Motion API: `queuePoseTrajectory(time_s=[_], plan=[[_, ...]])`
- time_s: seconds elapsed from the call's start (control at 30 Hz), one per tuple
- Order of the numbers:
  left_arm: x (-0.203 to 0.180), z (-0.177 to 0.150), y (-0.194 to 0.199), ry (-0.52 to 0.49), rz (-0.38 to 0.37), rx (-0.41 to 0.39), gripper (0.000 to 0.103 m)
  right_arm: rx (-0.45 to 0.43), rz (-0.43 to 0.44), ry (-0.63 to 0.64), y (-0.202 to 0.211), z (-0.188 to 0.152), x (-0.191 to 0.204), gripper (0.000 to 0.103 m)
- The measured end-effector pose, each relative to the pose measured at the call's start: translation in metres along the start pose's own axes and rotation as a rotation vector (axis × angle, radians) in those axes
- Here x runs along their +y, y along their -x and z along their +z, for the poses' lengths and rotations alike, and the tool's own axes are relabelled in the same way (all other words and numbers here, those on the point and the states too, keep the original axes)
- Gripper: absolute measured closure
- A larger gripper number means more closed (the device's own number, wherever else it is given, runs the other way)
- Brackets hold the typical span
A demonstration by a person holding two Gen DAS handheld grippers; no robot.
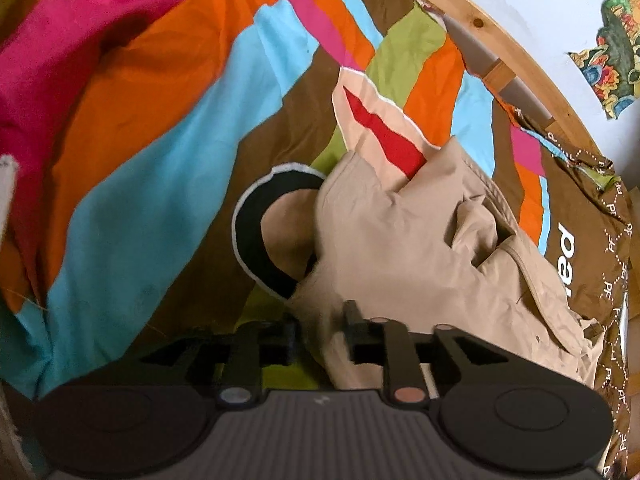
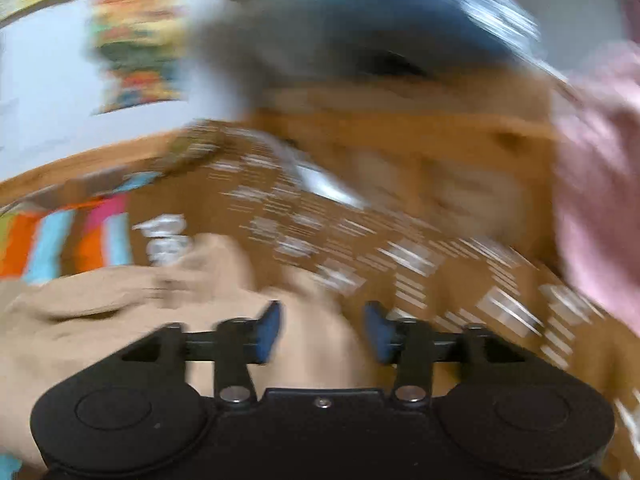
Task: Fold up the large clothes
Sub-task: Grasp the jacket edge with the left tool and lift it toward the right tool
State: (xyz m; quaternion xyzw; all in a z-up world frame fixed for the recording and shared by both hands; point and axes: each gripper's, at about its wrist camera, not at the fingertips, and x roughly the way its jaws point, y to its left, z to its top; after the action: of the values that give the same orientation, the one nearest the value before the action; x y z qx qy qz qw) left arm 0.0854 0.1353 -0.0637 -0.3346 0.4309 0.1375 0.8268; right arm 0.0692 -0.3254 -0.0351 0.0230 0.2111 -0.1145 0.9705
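Observation:
A beige garment (image 1: pixel 400 232) with a black collar (image 1: pixel 256 232) and a red stripe (image 1: pixel 384 128) lies crumpled on a bright striped bedcover (image 1: pixel 160 160). My left gripper (image 1: pixel 320 330) hovers over the garment's near edge. Its jaws stand narrowly apart, a strip of beige cloth lies against the right finger, and green cover shows beside the left one. The right wrist view is badly blurred. There my right gripper (image 2: pixel 322 332) is open, its blue pads (image 2: pixel 268 332) wide apart above the beige garment (image 2: pixel 120 292).
A wooden bed frame (image 1: pixel 492 32) curves along the far side, with a pale wall and a colourful hanging (image 1: pixel 616 60) behind it. A brown cover with white print (image 2: pixel 320 220) lies beside the garment. Something pink (image 2: pixel 600 180) fills the right edge.

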Motion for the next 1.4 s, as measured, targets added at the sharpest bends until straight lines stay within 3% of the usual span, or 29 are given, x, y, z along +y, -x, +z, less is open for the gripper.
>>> queuePoseTrajectory(time_s=[0.2,0.37,0.43,0.53,0.63,1.0,1.2,1.3,1.4], plan=[[0.0,-0.003,-0.007,-0.015,0.013,0.002,0.071,0.024,0.31,0.217,-0.05,0.01,0.1,0.04],[-0.004,-0.005,-0.009,-0.049,0.025,-0.017,0.07,0.03,0.36,0.372,-0.089,0.017,0.173,0.04],[-0.004,-0.005,-0.01,-0.054,0.026,-0.02,0.07,0.045,0.362,0.413,-0.103,0.013,0.19,0.033],[-0.003,-0.005,-0.011,-0.05,0.025,-0.018,0.07,0.159,0.342,0.458,-0.135,-0.007,0.207,0.025],[-0.001,-0.003,-0.013,-0.043,0.016,-0.015,0.068,0.126,0.324,0.464,-0.136,-0.023,0.206,0.023],[-0.001,-0.001,-0.016,-0.048,0.015,-0.011,0.069,0.104,0.33,0.439,-0.123,-0.024,0.202,0.019],[-0.002,-0.001,-0.01,-0.042,0.001,-0.028,0.086,0.103,0.348,0.34,-0.062,-0.015,0.176,0.018],[-0.007,-0.004,-0.004,-0.054,-0.011,-0.057,0.093,0.107,0.382,0.376,-0.033,-0.031,0.171,0.018],[-0.021,-0.012,0.008,-0.119,-0.048,-0.105,0.097,0.134,0.402,0.354,-0.034,-0.051,0.166,0.019]])
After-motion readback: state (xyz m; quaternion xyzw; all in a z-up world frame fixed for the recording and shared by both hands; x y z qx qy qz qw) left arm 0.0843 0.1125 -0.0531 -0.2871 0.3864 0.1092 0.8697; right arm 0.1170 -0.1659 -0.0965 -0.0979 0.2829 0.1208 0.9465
